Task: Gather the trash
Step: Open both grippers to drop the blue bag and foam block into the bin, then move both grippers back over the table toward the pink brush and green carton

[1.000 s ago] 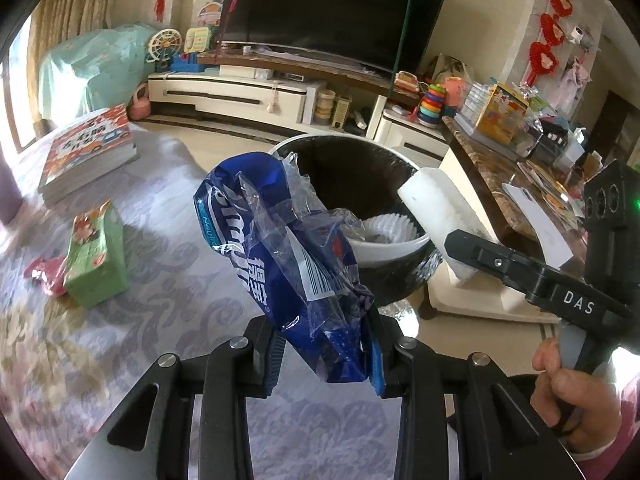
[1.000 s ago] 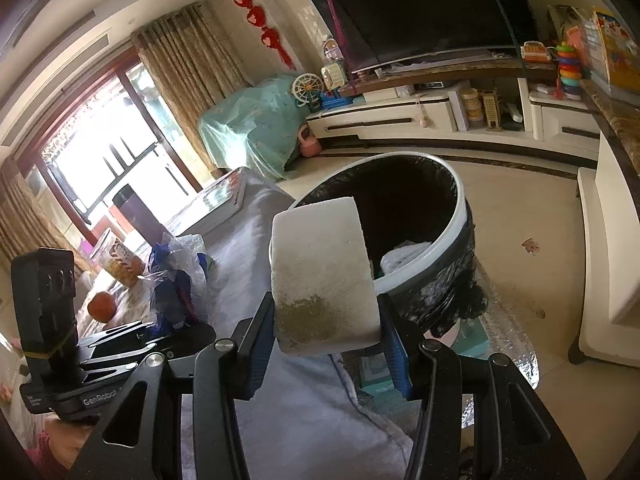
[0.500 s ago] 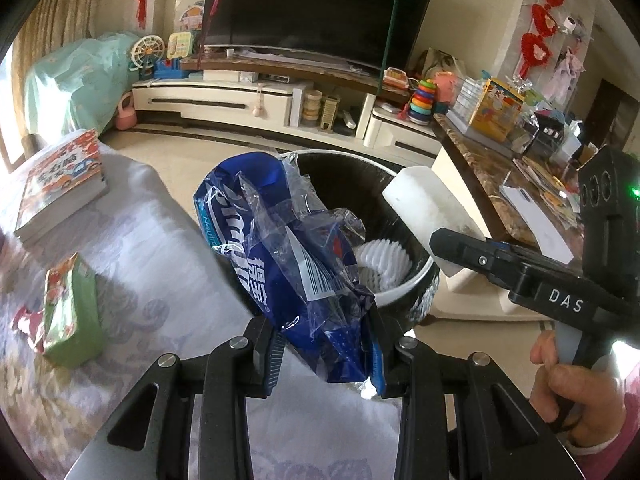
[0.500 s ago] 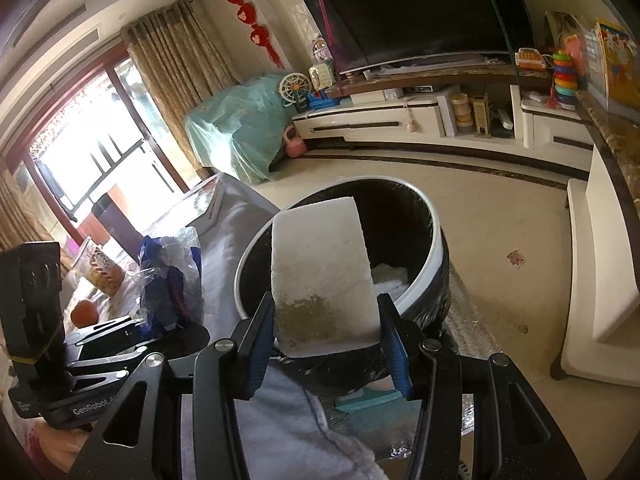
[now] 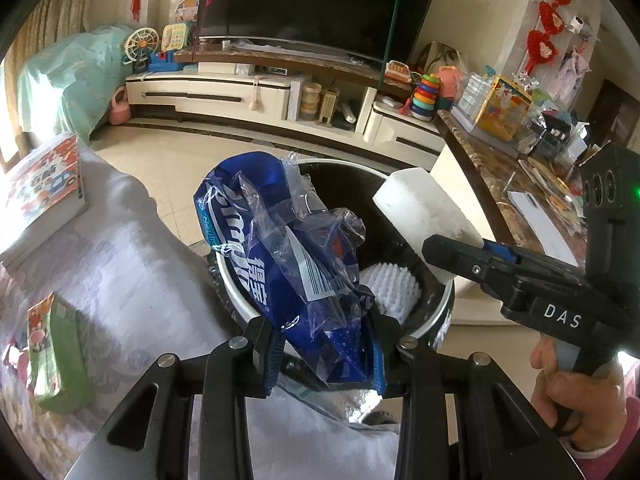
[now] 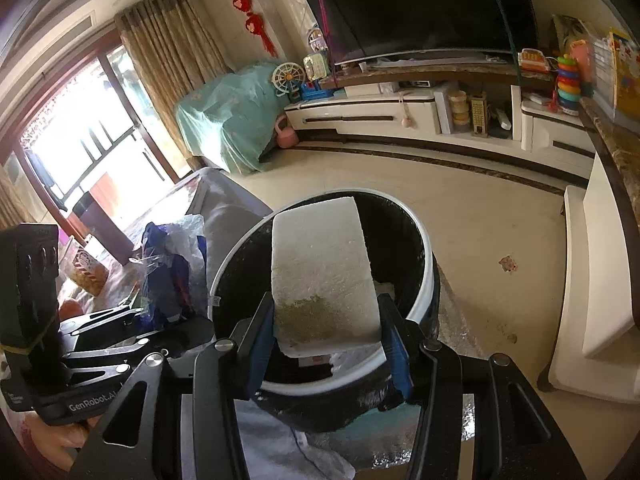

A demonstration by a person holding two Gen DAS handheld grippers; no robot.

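The left gripper (image 5: 326, 354) has its jaws clamped on the lower end of a crumpled blue-and-clear plastic wrapper (image 5: 286, 264) with white lettering, which stands up from the pads and leans over the near rim of a round black trash bin with a white rim (image 5: 240, 300). The right gripper (image 6: 326, 346) has its jaws closed on a thick white foam block (image 6: 320, 272) with a brownish stain near its lower end; the block sits upright between the blue pads, over the open mouth of the same bin (image 6: 426, 276). In the left wrist view the foam block (image 5: 428, 216) shows at the bin's right side, with the person's hand (image 5: 576, 392) around the black handle at the picture's right edge. Inside the bin lies a white ribbed foam piece (image 5: 390, 288). The bin stands on the tiled floor (image 6: 480, 216), just beside a surface covered with a pale patterned cloth (image 5: 132, 264), on which lie a green carton (image 5: 60, 360) and a large picture book (image 5: 40, 188), well apart from each other.
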